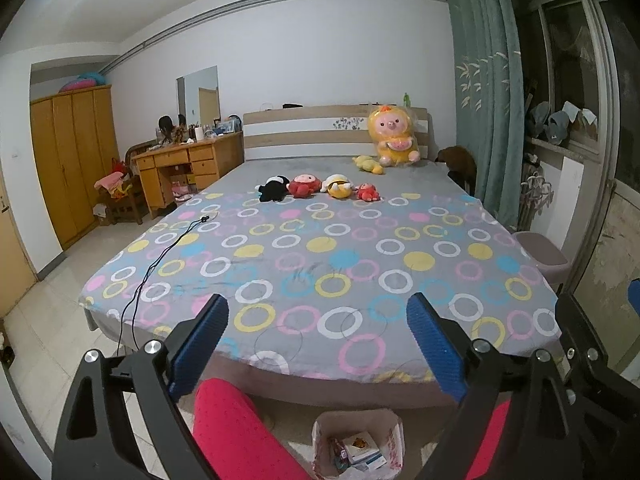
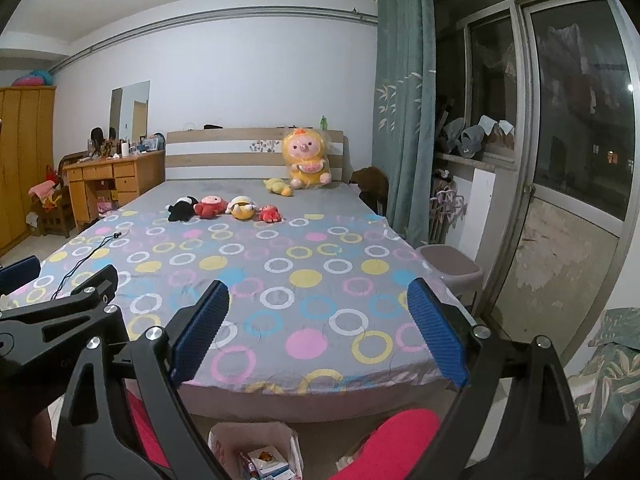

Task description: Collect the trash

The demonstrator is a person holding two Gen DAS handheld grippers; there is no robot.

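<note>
A white trash bag (image 1: 358, 446) with small boxes and wrappers inside stands on the floor at the foot of the bed; it also shows in the right wrist view (image 2: 256, 452). My left gripper (image 1: 318, 340) is open and empty, held above the bag and over the bed's foot edge. My right gripper (image 2: 318, 332) is open and empty, held the same way just to the right of the left one. The left gripper's black frame (image 2: 60, 312) shows at the left of the right wrist view. No loose trash is visible on the bed.
The bed (image 1: 320, 240) has a grey sheet with coloured rings, several plush toys (image 1: 316, 188), a big yellow plush (image 1: 394, 136) and a black cable (image 1: 160, 256). A stool (image 2: 452, 272) stands at its right, a desk (image 1: 188, 168) and wardrobe (image 1: 72, 160) at left. Red-clad legs (image 1: 236, 432) are below.
</note>
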